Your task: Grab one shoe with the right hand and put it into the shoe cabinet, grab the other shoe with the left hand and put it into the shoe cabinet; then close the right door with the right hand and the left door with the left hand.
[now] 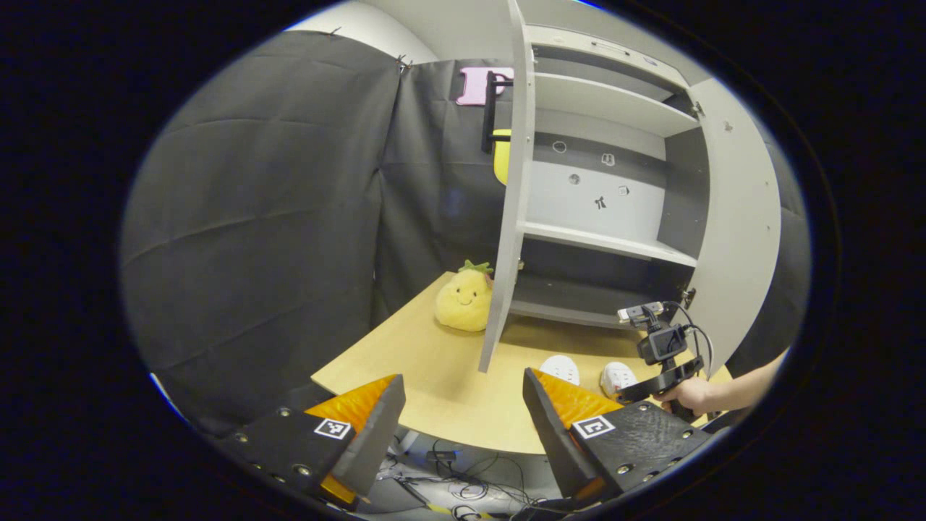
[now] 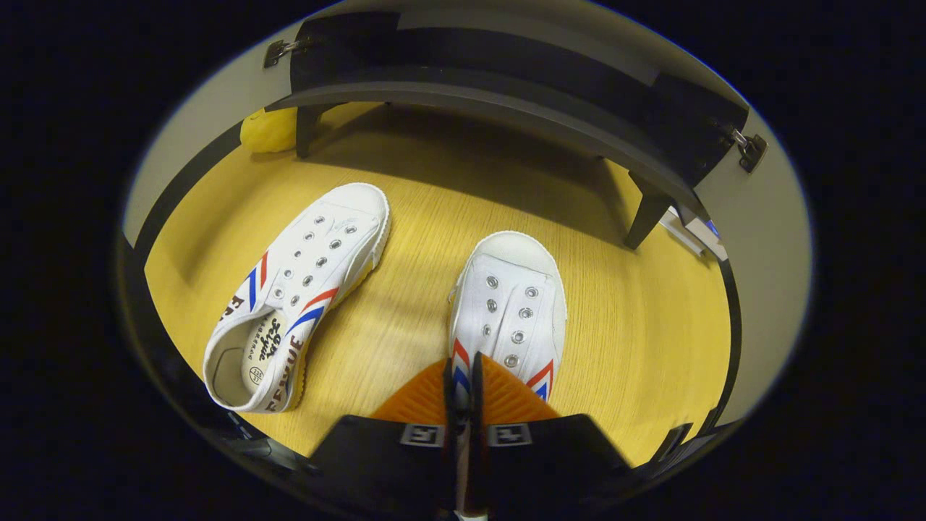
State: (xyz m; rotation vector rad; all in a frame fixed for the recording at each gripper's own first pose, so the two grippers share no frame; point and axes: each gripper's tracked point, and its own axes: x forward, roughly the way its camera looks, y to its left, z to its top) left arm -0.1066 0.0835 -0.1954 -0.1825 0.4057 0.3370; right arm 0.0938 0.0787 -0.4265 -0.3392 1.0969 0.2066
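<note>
Two white canvas shoes with red and blue stripes lie on the wooden table (image 2: 636, 318) in front of the cabinet. My right gripper (image 2: 463, 363) is shut on the collar of the right-hand shoe (image 2: 510, 304), which still rests on the table. The other shoe (image 2: 296, 297) lies apart to its left. In the left gripper view both shoes (image 1: 561, 367) (image 1: 617, 375) show below the open shoe cabinet (image 1: 600, 195), with a hand holding the right gripper (image 1: 628, 393) over them. My left gripper (image 1: 463, 376) is open and empty, off the table's near edge.
Both cabinet doors stand open: the left door (image 1: 510, 217) juts over the table and the right door (image 1: 738, 239) swings far out. A yellow pineapple plush (image 1: 463, 300) sits by the left door. The cabinet stands on short dark legs (image 2: 644, 217). Cables lie on the floor (image 1: 470, 477).
</note>
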